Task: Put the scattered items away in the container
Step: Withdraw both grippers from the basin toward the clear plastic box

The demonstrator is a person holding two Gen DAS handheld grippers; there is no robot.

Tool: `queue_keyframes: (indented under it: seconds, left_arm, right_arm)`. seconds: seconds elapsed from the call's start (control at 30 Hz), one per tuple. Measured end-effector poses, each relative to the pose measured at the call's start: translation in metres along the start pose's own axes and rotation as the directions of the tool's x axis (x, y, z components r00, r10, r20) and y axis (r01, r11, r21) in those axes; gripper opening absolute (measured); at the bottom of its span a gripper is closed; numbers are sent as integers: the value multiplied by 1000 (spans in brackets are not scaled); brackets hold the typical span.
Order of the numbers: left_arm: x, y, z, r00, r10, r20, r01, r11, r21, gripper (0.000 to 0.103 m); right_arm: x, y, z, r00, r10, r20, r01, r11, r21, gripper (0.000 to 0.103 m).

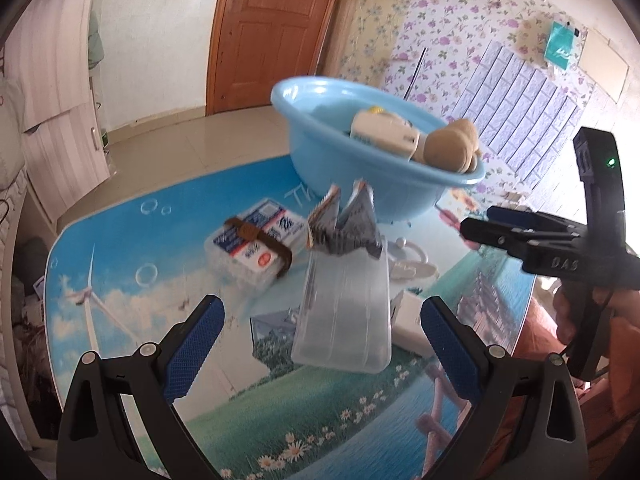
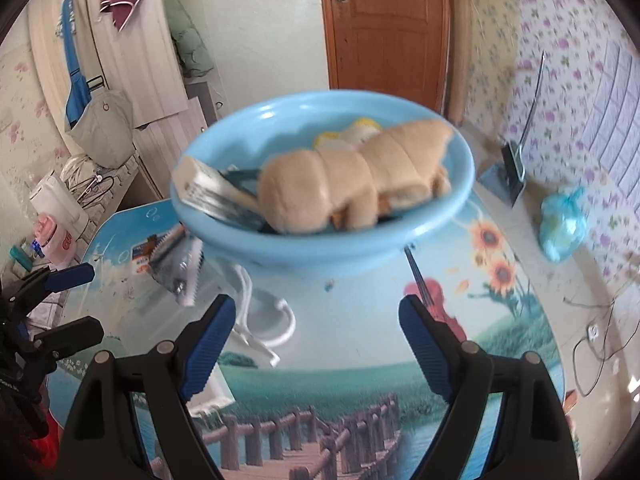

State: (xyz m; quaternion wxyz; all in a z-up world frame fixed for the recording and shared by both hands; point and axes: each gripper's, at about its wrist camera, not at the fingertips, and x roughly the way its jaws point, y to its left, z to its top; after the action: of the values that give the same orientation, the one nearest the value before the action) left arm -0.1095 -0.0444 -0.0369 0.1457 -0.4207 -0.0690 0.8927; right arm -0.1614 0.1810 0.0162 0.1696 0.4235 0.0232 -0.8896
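A light blue basin [image 1: 384, 188] [image 2: 320, 240] stands on the picture-printed table and holds a tan plush toy [image 2: 352, 184] [image 1: 448, 148] and a cream box [image 1: 384, 132]. A clear plastic cup [image 1: 344, 312] with folded packets [image 1: 344, 228] in it stands just ahead of my left gripper [image 1: 320, 344], which is open and empty. A clear box of packs with a brown band [image 1: 252, 248] lies left of the cup. A white hook [image 2: 264, 320] [image 1: 412, 264] lies by the basin. My right gripper [image 2: 316, 348] is open and empty, facing the basin.
A white block [image 1: 412, 324] lies right of the cup. The right gripper's body [image 1: 560, 248] shows at the right of the left wrist view. The table edge [image 1: 52, 300] drops off at left. A dustpan [image 2: 508, 176] and a blue bag [image 2: 564, 228] lie on the floor.
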Motion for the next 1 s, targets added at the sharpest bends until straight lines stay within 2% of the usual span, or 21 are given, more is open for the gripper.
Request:
queue_keyframes:
  seconds: [0.47,0.63,0.8,0.87,0.9,1.0]
  left_arm:
    - [19,-7,-7,998,20,-66,-20,1000,11,99]
    - [27,-4,-7,997,19,-80,-18,1000,10,99]
    - [32,-6,-10,995,3,-99,0,1000,28,99]
    - [33,-6,-12,994,-18,-110,20,1000,19,86]
    - [32,-6,-12,994,-21,-109,23,999,23,63]
    - [32,-8,-13,993,-3,-119,8,999,41,64]
  right_arm:
    - [5,-2,-15,997,66,-26,-66,998,-7,85]
    - [7,5,-15,992,116,-54,-117,993,-10,85]
    - [3,22,-20,987,144,-72,-149,986,-72,85]
    - [2,29,-23,986,148,-80,-156,982,-103,85]
    - [2,32,-24,985,152,-83,-161,980,-117,85]
    - [0,37,-25,982,163,-91,-175,975,-136,85]
